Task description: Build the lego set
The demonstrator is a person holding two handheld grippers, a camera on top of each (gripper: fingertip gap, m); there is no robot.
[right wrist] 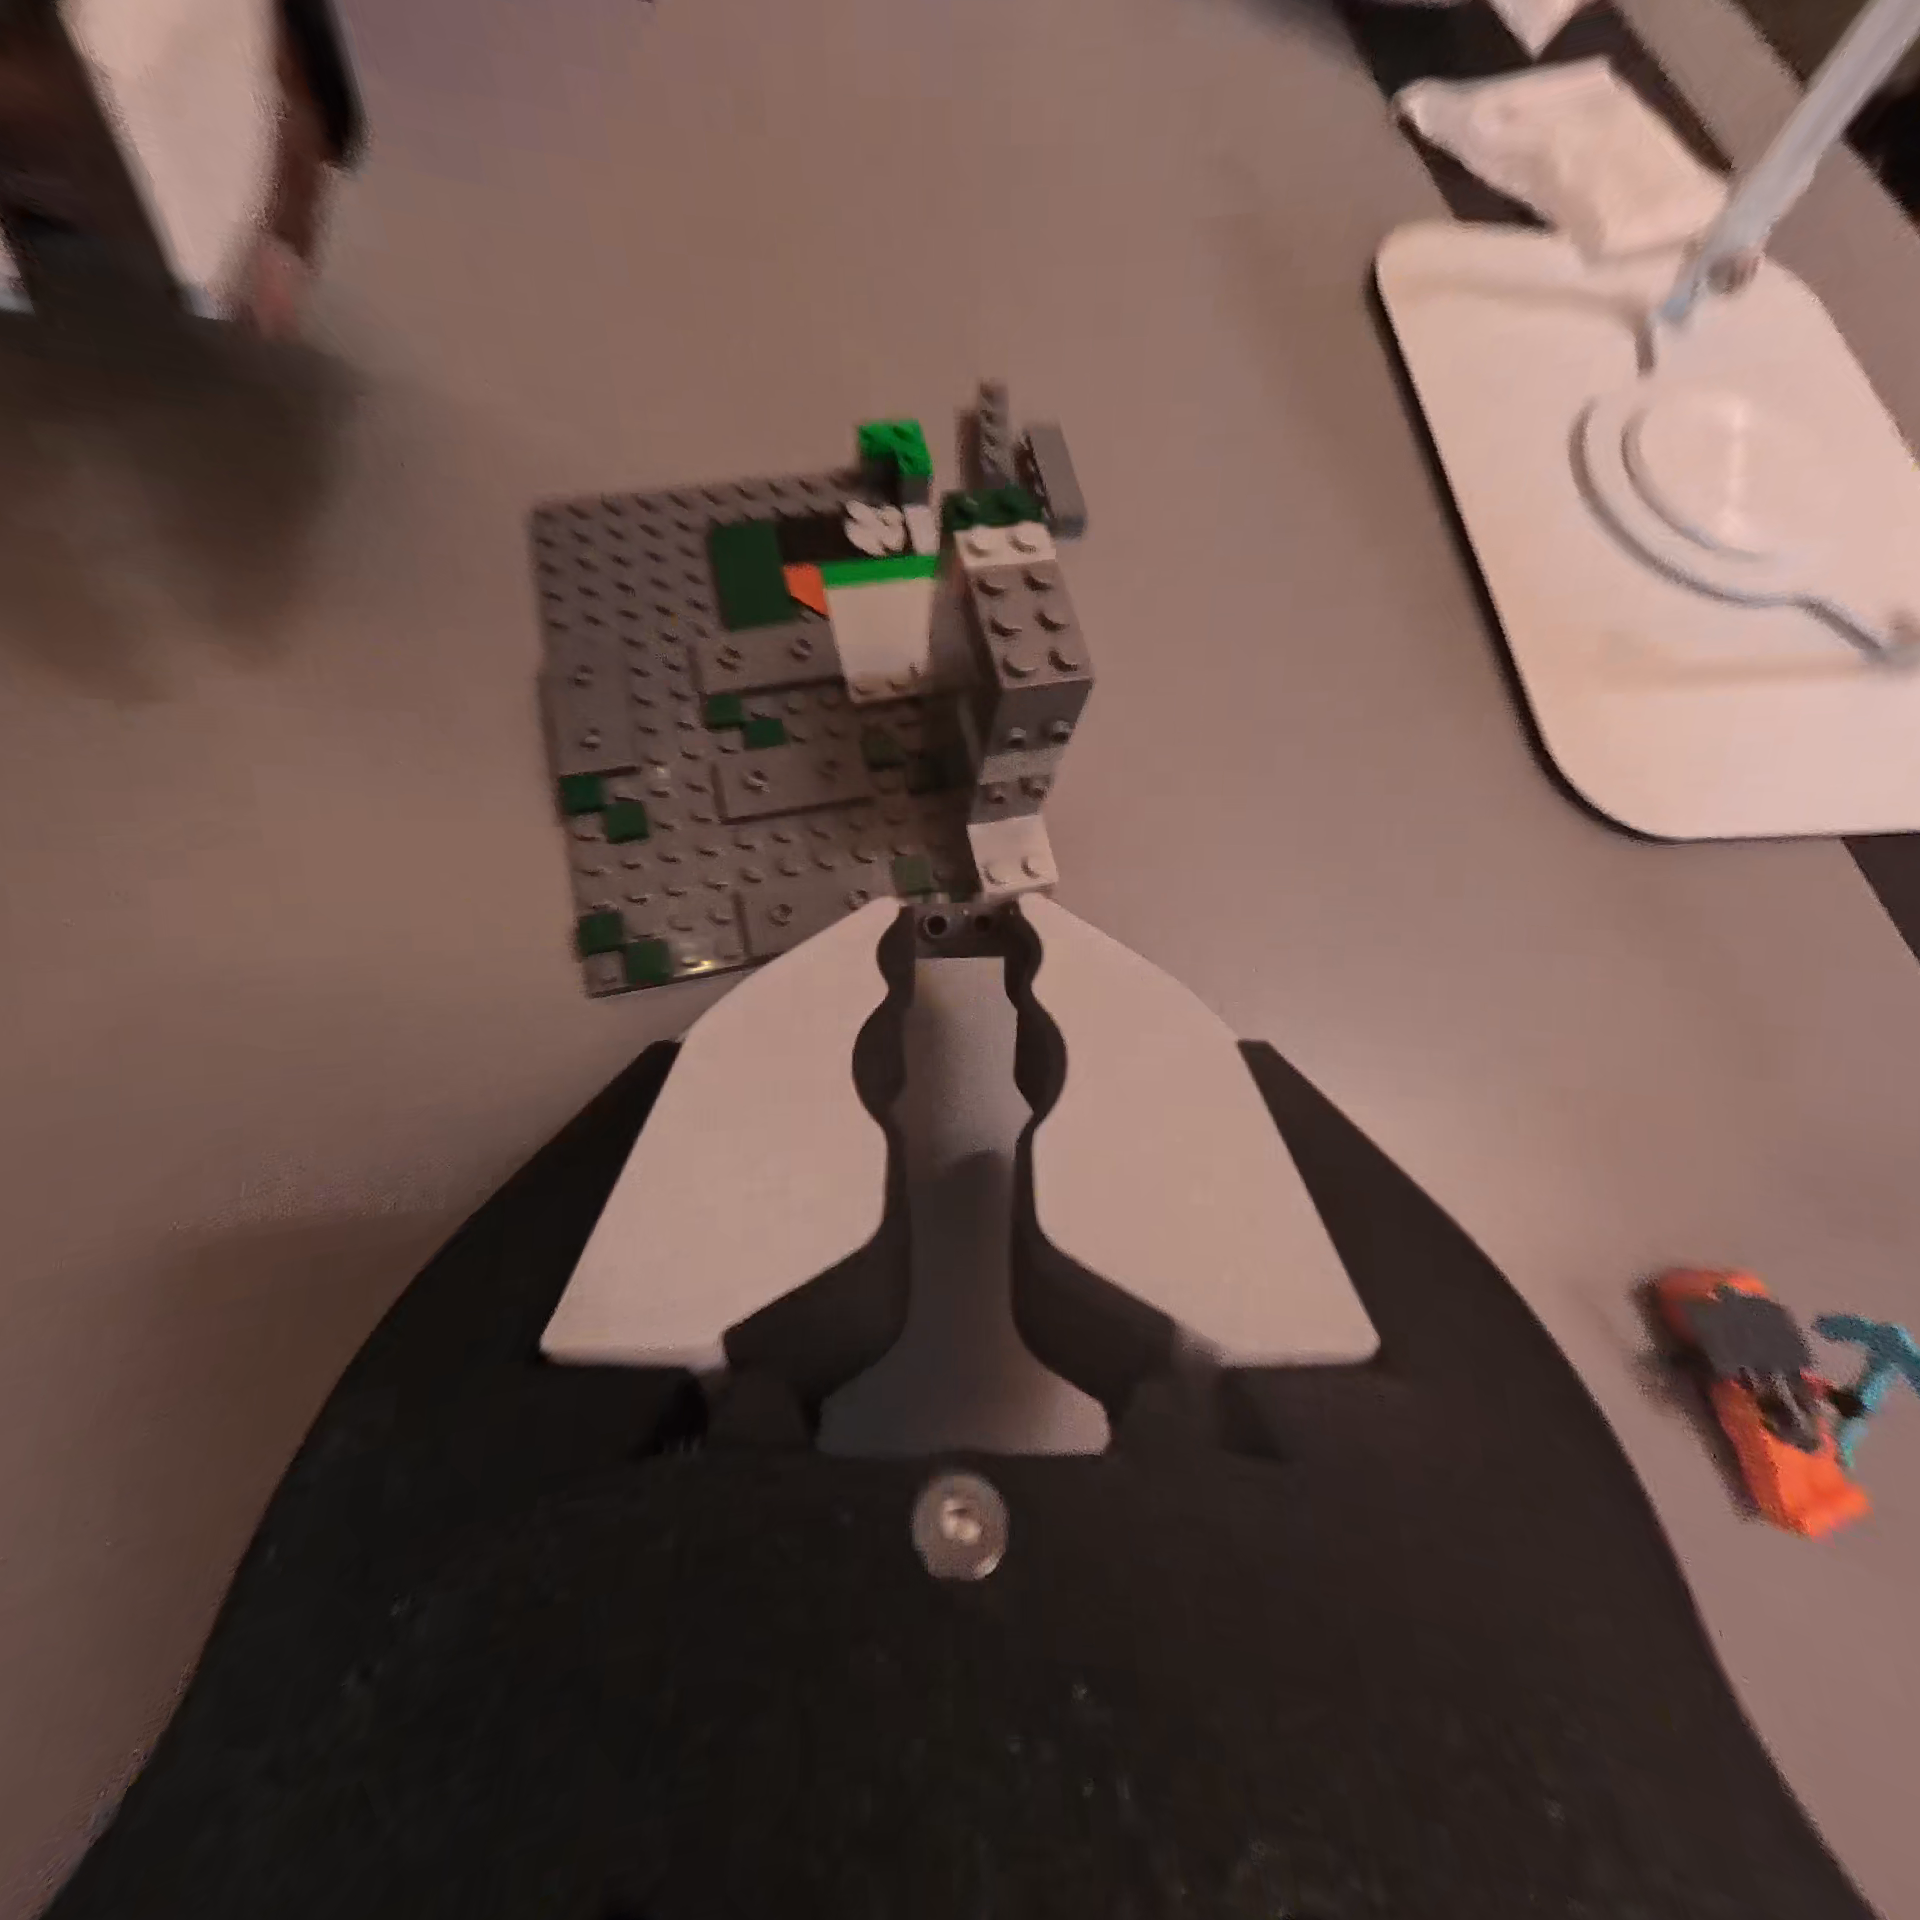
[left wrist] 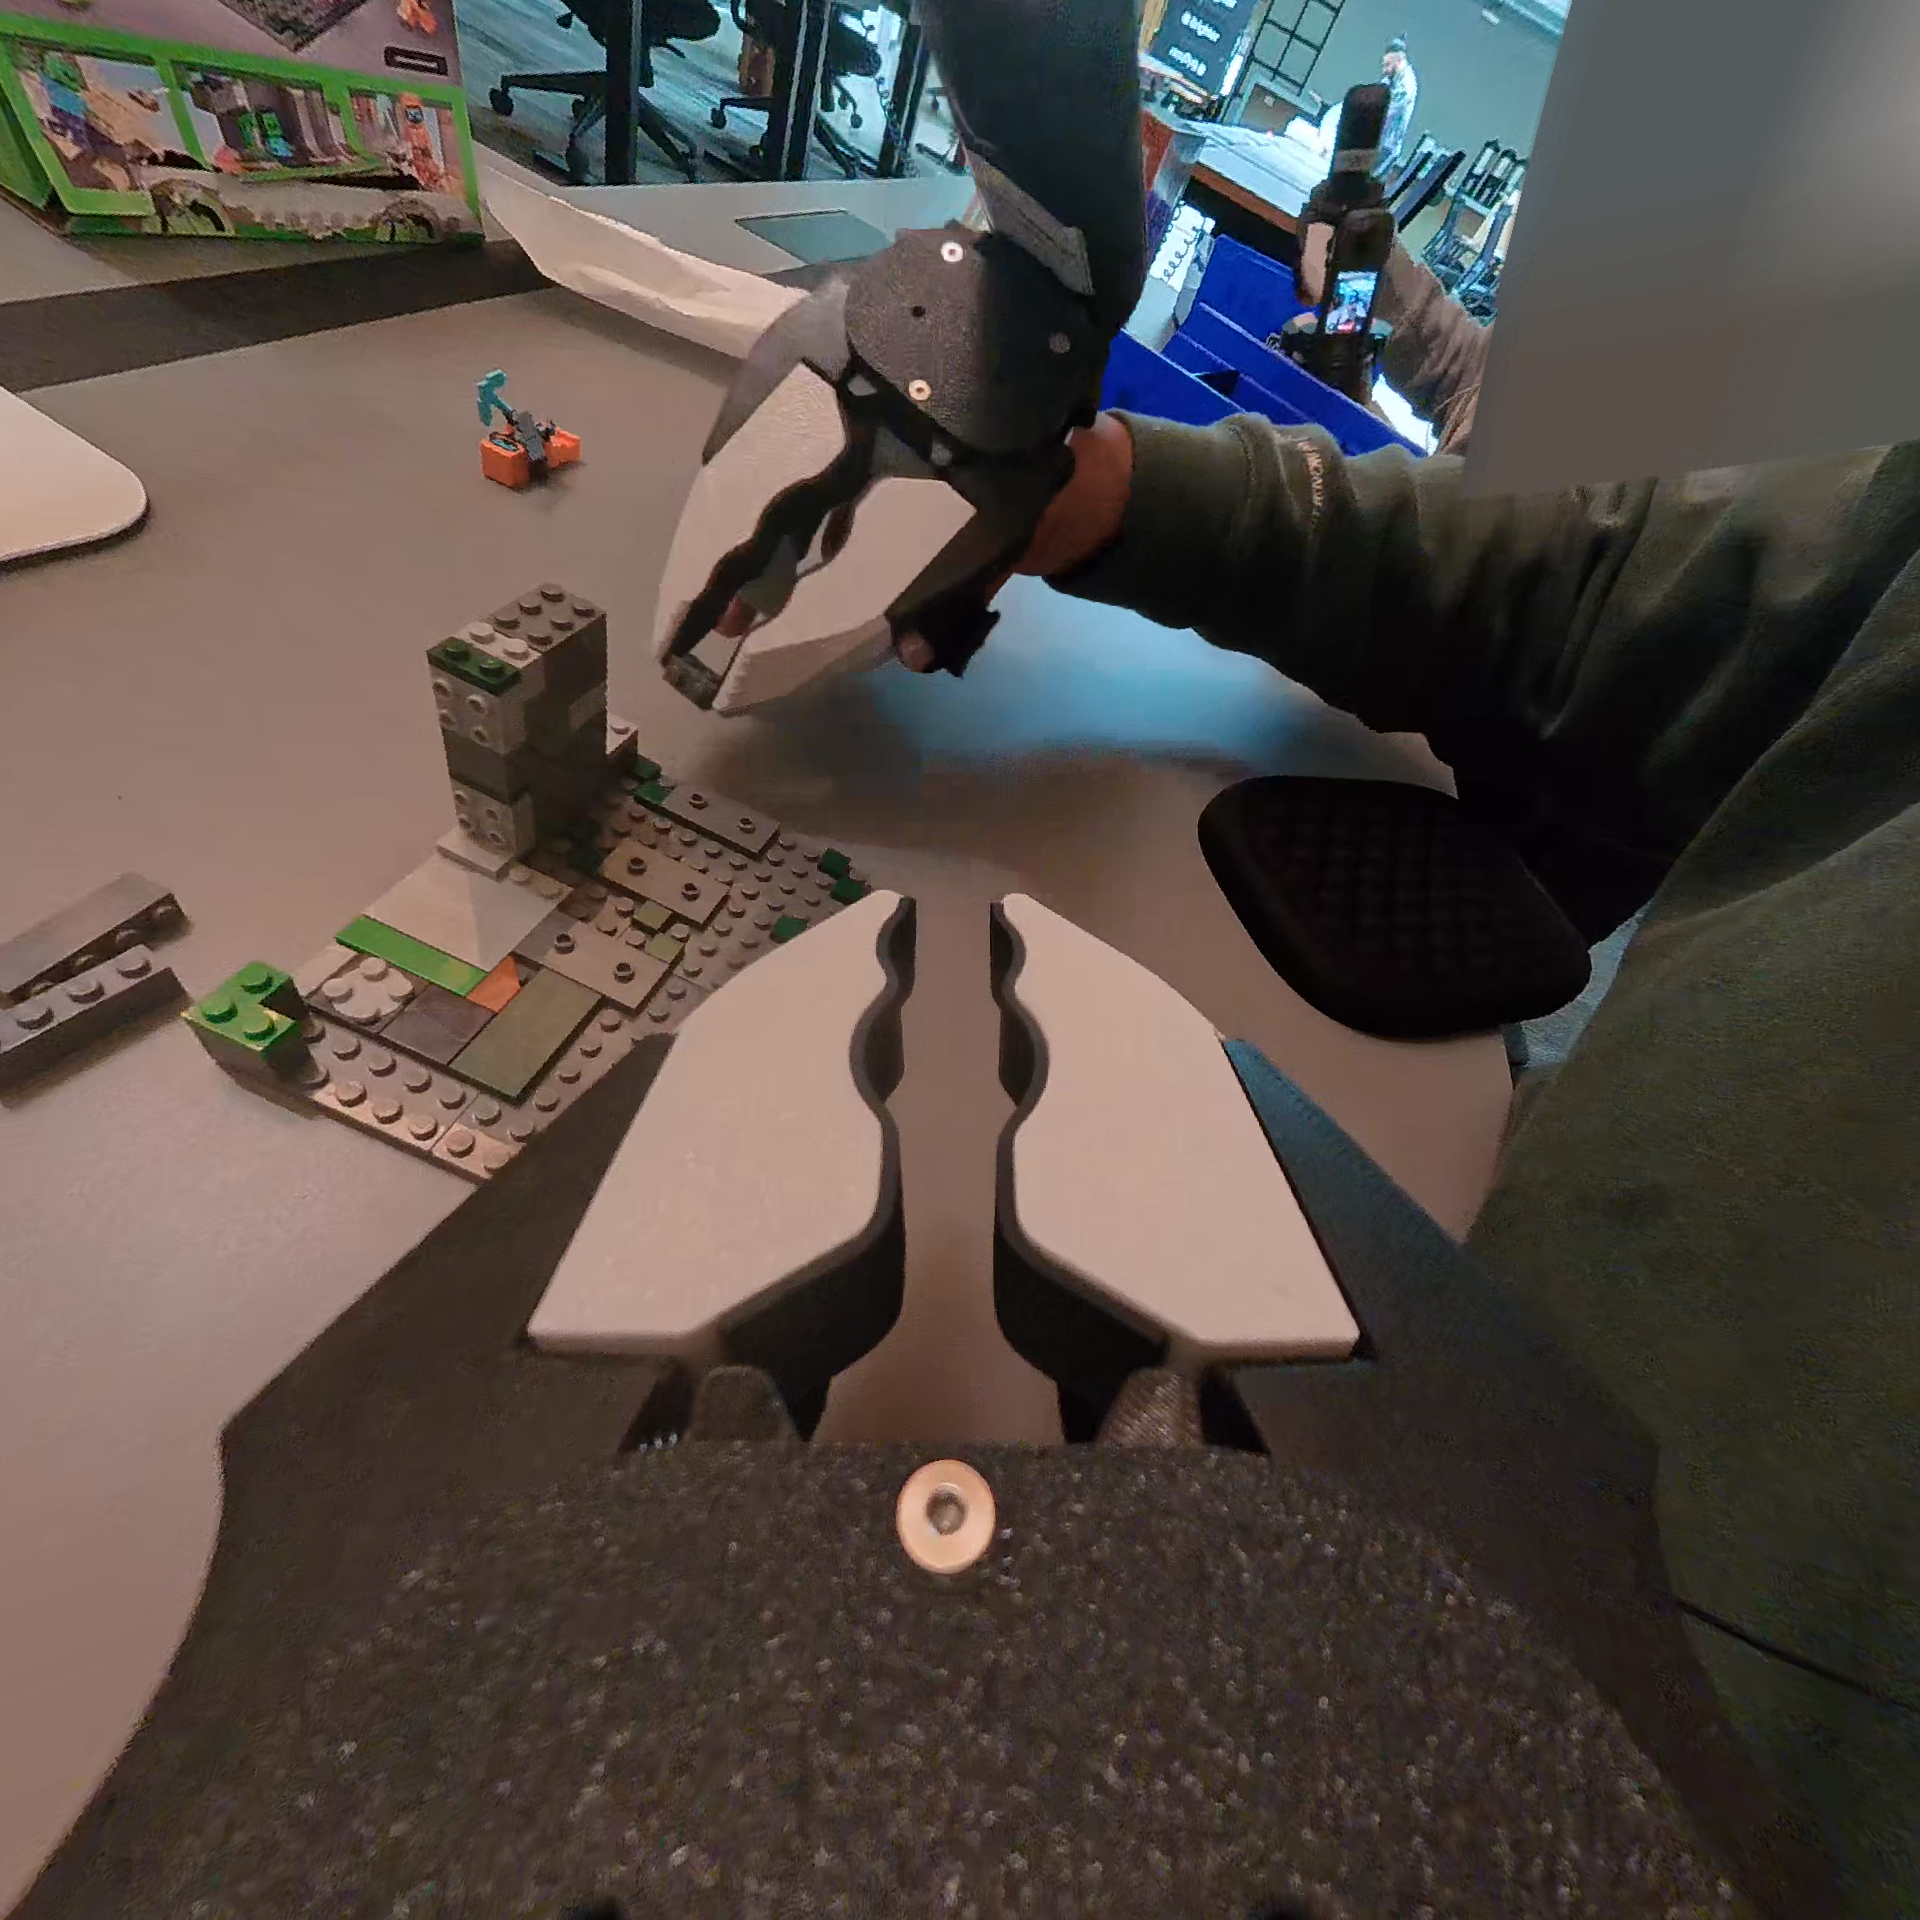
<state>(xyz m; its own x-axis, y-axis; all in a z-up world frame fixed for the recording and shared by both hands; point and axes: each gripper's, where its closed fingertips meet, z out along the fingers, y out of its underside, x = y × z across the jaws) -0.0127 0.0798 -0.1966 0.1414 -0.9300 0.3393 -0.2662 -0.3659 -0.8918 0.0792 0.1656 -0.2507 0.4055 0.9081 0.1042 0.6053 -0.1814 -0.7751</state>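
Grey tabletop (left wrist: 312, 644) fills both wrist views, matte and smooth, and carries everything I work with. From the left wrist view, my left gripper (left wrist: 951, 914) sits low at 6 o'clock with its fingers a narrow gap apart and nothing between them. At 9 o'clock of it stands the lego build (left wrist: 540, 935): a grey studded baseplate with green tiles and a grey tower (left wrist: 525, 717) at its far corner. Two loose dark grey bricks (left wrist: 83, 966) lie just beside the plate's 9 o'clock edge. My right gripper (left wrist: 707, 665) hangs at 12 o'clock, tips tilted down near the tower's top, clamped on a small dark grey piece (right wrist: 961, 928) that the right wrist view shows pinched at the fingertips. A small orange and teal lego figure (left wrist: 528, 436) rests well apart at 11 o'clock. The set's box (left wrist: 239, 114) stands at the table's far 10 o'clock corner, crumpled white paper (left wrist: 644, 270) beside it. A white lamp base (right wrist: 1683, 540) occupies 2 o'clock in the right wrist view. Beyond the table, the room holds office chairs (left wrist: 623, 73), blue bins (left wrist: 1236, 332) and a distant standing person (left wrist: 1397, 88).
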